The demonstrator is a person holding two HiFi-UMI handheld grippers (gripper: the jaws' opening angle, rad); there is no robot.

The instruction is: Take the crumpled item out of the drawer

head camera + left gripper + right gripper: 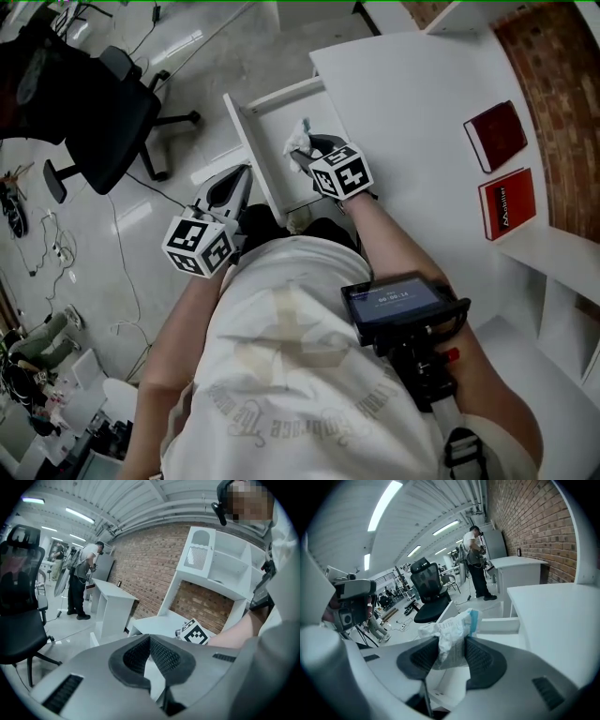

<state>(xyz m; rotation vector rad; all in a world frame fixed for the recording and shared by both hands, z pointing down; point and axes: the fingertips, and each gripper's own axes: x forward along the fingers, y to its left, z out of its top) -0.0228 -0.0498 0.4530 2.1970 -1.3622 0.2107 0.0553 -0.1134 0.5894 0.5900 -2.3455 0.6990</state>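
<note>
The crumpled item, a white wrapper with a blue edge, hangs over the open white drawer, clear of its floor. My right gripper is shut on it, and both pads press its lower part in the right gripper view. The drawer's walls show behind and below the item. My left gripper hangs beside the drawer's left wall, outside it. In the left gripper view its pad tips touch with nothing between them.
The drawer juts out from a white desk carrying two red books at its right, against a brick wall. A black office chair stands on the floor to the left, with cables beyond it. A person stands far off.
</note>
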